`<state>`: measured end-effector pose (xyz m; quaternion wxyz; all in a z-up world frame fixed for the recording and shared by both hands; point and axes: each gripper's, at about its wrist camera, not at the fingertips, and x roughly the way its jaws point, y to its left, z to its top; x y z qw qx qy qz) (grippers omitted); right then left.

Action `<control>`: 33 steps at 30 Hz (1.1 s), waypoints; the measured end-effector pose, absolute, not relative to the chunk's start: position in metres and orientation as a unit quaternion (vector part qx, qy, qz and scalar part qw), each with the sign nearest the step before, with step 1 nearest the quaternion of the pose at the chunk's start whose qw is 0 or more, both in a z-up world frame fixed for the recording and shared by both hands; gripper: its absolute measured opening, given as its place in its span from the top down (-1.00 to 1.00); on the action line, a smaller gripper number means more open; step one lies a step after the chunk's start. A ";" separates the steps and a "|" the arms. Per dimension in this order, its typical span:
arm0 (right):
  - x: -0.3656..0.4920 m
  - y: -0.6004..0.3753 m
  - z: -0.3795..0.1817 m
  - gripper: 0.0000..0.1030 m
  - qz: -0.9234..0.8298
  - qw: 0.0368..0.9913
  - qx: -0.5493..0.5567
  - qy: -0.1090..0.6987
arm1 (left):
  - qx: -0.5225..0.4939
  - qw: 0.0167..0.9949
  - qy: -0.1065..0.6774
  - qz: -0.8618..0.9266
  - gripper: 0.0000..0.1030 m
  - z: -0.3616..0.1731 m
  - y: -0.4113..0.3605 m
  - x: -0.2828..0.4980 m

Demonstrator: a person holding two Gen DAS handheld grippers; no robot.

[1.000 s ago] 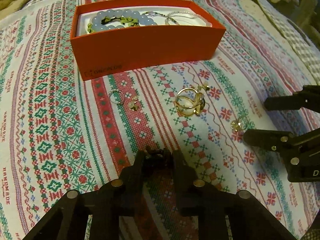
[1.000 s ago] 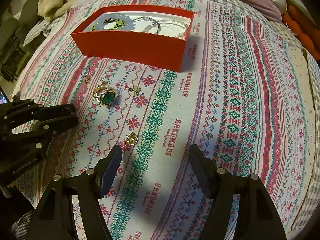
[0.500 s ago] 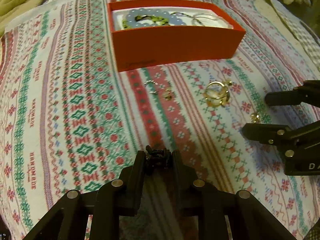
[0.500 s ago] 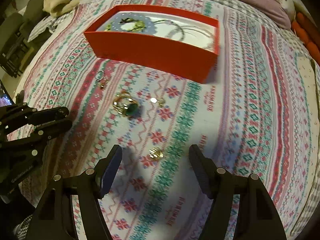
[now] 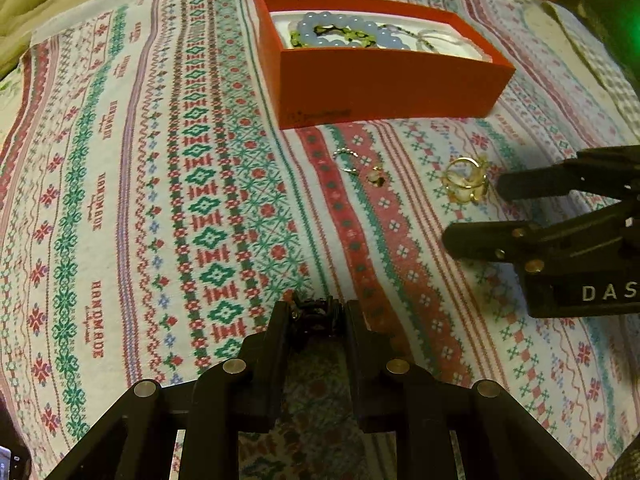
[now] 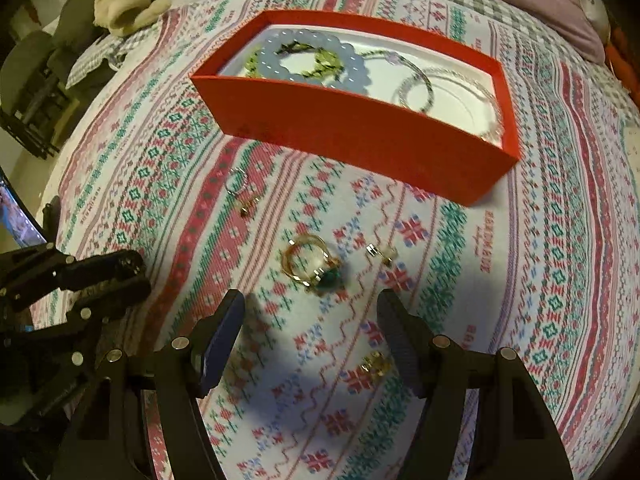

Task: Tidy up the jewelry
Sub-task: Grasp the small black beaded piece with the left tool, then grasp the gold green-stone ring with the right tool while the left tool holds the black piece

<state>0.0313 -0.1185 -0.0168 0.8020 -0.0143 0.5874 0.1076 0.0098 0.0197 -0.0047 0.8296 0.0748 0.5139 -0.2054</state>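
Reading "HANDMADE" woven on cloth (image 5: 100,208), "DAS" on right claw (image 6: 312,320) | left claw (image 5: 316,314) clamped on small dark trinket (image 5: 314,312) | right claw spread wide over gold ring (image 6: 310,262) | red box (image 6: 360,136) beyond, bracelets (image 6: 312,60) inside

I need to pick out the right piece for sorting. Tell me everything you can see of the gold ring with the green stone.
The gold ring looks like shiny yellow metal, with what seems a doubled band and a dark green stone set at one side. It lies tipped on the patterned cloth, in front of the red box, apart from the small earrings around it. Nothing grips it; the right hand-held gripper hangs open just before it.
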 end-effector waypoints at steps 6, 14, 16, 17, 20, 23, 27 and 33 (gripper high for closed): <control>0.038 -0.105 -0.016 -0.01 0.103 0.809 -0.033 0.578 | 0.074 0.830 0.515 -0.203 0.60 -0.005 0.025 0.009; 0.044 -0.105 -0.014 0.40 0.102 0.814 -0.033 0.572 | 0.074 0.829 0.516 -0.202 0.60 -0.006 0.026 0.010; 0.045 -0.104 -0.013 0.40 0.103 0.814 -0.035 0.571 | 0.075 0.829 0.516 -0.202 0.60 -0.006 0.026 0.011; 0.045 -0.102 -0.013 0.40 0.104 0.814 -0.037 0.570 | 0.075 0.829 0.516 -0.202 0.60 -0.006 0.026 0.010; 0.042 -0.103 -0.012 0.40 0.105 0.815 -0.041 0.569 | 0.074 0.829 0.516 -0.202 0.60 -0.006 0.026 0.011; 0.038 -0.106 -0.010 0.40 0.106 0.815 -0.039 0.569 | 0.074 0.829 0.516 -0.202 0.60 -0.006 0.026 0.011; 0.033 -0.110 -0.006 0.41 0.109 0.814 -0.034 0.569 | 0.074 0.830 0.515 -0.202 0.60 -0.005 0.025 0.012; 0.031 -0.115 0.005 0.41 0.112 0.817 -0.023 0.565 | 0.071 0.834 0.509 -0.203 0.60 0.003 0.022 0.018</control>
